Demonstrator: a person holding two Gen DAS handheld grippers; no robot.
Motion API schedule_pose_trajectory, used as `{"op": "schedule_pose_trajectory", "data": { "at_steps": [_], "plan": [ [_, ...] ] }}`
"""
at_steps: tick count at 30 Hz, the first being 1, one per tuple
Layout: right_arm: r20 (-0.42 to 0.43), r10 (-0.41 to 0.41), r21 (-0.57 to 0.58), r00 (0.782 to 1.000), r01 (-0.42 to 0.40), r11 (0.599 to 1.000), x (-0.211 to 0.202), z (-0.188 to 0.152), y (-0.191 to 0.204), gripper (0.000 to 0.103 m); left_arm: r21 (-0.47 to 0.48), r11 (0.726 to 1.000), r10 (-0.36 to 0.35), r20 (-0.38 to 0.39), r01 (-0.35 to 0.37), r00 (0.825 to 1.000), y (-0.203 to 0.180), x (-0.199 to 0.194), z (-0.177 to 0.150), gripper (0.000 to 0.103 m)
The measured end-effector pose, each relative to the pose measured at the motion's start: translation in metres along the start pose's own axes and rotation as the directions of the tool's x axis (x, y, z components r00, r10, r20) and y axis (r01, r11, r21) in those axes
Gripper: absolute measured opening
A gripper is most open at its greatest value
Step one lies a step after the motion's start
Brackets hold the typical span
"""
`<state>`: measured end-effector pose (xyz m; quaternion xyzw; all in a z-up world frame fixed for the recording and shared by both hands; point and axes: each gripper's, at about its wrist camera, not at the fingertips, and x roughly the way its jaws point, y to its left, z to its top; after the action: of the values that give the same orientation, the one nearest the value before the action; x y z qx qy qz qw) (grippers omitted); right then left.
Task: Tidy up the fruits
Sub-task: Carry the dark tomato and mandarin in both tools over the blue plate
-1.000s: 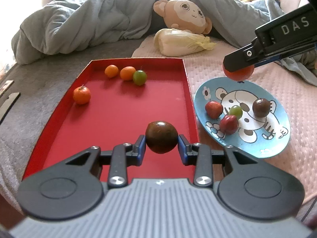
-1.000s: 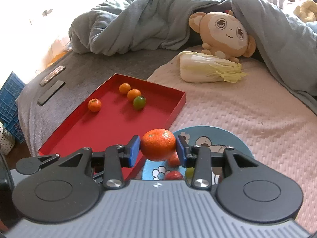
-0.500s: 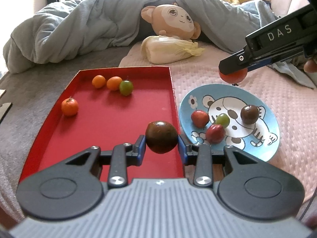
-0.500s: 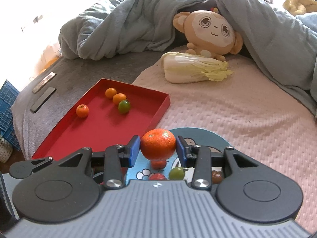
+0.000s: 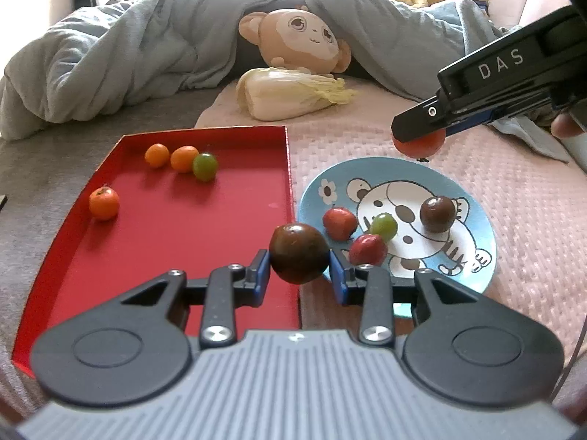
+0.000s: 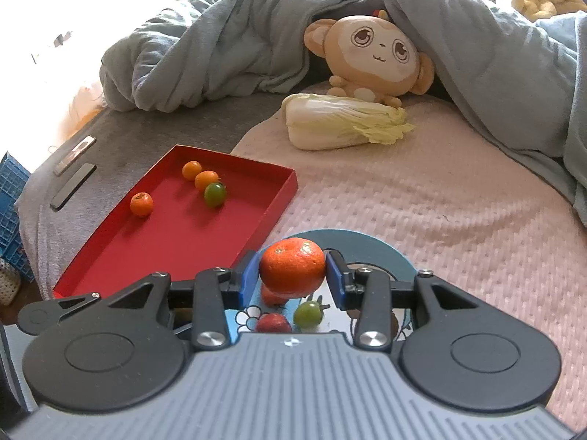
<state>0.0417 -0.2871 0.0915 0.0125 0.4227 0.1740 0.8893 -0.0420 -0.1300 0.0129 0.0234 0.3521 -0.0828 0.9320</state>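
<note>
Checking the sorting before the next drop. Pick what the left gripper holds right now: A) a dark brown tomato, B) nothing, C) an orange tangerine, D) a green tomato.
A: in the left wrist view the left gripper has its blue pads pressed on either side of a dark brown tomato, held above the near edge of the red tray, while the tangerine sits in the right gripper.

A glossy dark brown round tomato is clamped in the left tool above the near edge of the shallow red rectangular tray, which holds three small oranges and one green fruit. A bright orange mandarin is pinched in the right tool over the blue cartoon-printed plate, where two red, one green and one dark brown fruit lie.
</note>
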Motion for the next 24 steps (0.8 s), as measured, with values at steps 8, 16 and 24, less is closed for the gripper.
{"op": "schedule_pose_trajectory", "data": {
  "at_steps": [8, 16, 24],
  "plan": [
    [-0.001, -0.015, 0.012, 1.000, 0.015, 1.000, -0.005, -0.005, -0.009, 0.046, 0.018, 1.000, -0.014, 0.005, 0.014, 1.000, -0.012, 0.000, -0.001, 0.038],
    [-0.006, -0.025, 0.019, 1.000, 0.026, 0.999, -0.010, -0.010, -0.017, 0.046, 0.032, 0.999, -0.028, 0.004, 0.028, 1.000, -0.019, 0.000, -0.002, 0.038],
    [-0.012, -0.031, 0.029, 0.999, 0.032, 0.999, -0.014, -0.014, -0.024, 0.046, 0.039, 0.998, -0.044, 0.000, 0.044, 0.999, -0.027, 0.005, -0.002, 0.038]
  ]
}}
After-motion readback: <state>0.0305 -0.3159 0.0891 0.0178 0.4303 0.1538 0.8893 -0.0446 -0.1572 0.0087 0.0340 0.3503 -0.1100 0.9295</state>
